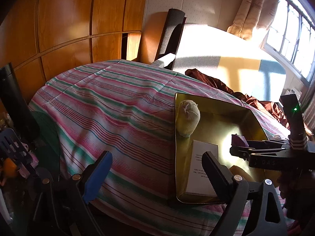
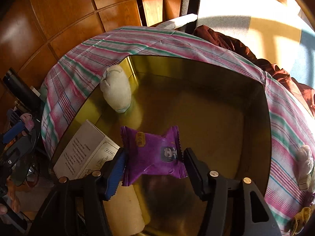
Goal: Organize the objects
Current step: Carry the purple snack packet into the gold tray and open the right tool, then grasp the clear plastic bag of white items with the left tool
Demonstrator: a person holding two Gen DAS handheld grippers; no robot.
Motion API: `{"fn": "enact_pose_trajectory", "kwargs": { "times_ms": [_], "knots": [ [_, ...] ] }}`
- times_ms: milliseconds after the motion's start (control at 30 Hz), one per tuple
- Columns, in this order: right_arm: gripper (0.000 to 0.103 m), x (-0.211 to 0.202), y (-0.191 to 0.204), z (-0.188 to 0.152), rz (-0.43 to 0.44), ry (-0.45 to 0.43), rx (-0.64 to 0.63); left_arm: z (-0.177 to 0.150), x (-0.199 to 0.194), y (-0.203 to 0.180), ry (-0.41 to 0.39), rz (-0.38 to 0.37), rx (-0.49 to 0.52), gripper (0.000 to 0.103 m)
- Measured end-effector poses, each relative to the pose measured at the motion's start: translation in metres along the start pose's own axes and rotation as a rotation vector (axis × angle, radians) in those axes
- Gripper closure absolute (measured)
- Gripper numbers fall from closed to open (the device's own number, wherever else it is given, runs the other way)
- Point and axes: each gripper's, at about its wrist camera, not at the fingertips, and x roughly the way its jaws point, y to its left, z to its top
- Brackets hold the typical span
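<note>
A gold metal tray sits on the striped cloth. A rolled cream sock leans in its far left corner. A white printed box lies along its left wall, and a pale yellow roll lies at the near edge. My right gripper hangs over the tray, shut on a purple snack packet by its two sides. My left gripper stands open and empty over the cloth and the tray's left wall.
The striped cloth covers a rounded table. A white rolled sock with a small box and a yellow item lie right of the tray. Dark red fabric lies behind it. A chair and wooden cabinets stand beyond; clutter crowds the left.
</note>
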Motion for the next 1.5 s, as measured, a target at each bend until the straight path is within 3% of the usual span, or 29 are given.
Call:
{"fn": "enact_pose_trajectory", "kwargs": {
  "times_ms": [67, 133, 167, 600, 900, 1133, 1300, 1433, 1500],
  "knots": [
    [0.037, 0.0, 0.005, -0.005, 0.02, 0.002, -0.019, -0.001, 0.001, 0.003, 0.001, 0.005, -0.006, 0.007],
    [0.021, -0.004, 0.008, -0.01, 0.025, -0.005, -0.033, -0.003, 0.002, 0.004, 0.004, 0.006, -0.014, 0.005],
    [0.02, -0.008, 0.008, -0.012, 0.025, -0.016, -0.032, -0.003, 0.003, 0.004, 0.007, 0.002, -0.017, 0.005],
    [0.016, -0.087, -0.041, -0.041, -0.089, -0.188, 0.047, -0.004, -0.006, -0.028, -0.006, -0.027, 0.076, 0.0],
    [0.016, -0.12, -0.117, -0.078, -0.244, -0.187, 0.176, -0.008, -0.004, -0.063, 0.019, -0.083, 0.15, 0.0],
    [0.016, -0.152, -0.203, -0.115, -0.404, -0.183, 0.351, -0.008, -0.005, -0.099, 0.02, -0.15, 0.242, 0.0],
    [0.016, -0.178, -0.272, -0.15, -0.51, -0.231, 0.567, 0.0, -0.008, -0.135, 0.018, -0.236, 0.3, 0.0],
    [0.016, -0.189, -0.31, -0.177, -0.478, -0.281, 0.785, 0.008, -0.011, -0.178, 0.019, -0.32, 0.359, 0.0],
    [0.016, -0.193, -0.316, -0.183, -0.479, -0.296, 0.83, 0.012, -0.01, -0.203, 0.034, -0.365, 0.388, 0.0]
  ]
}}
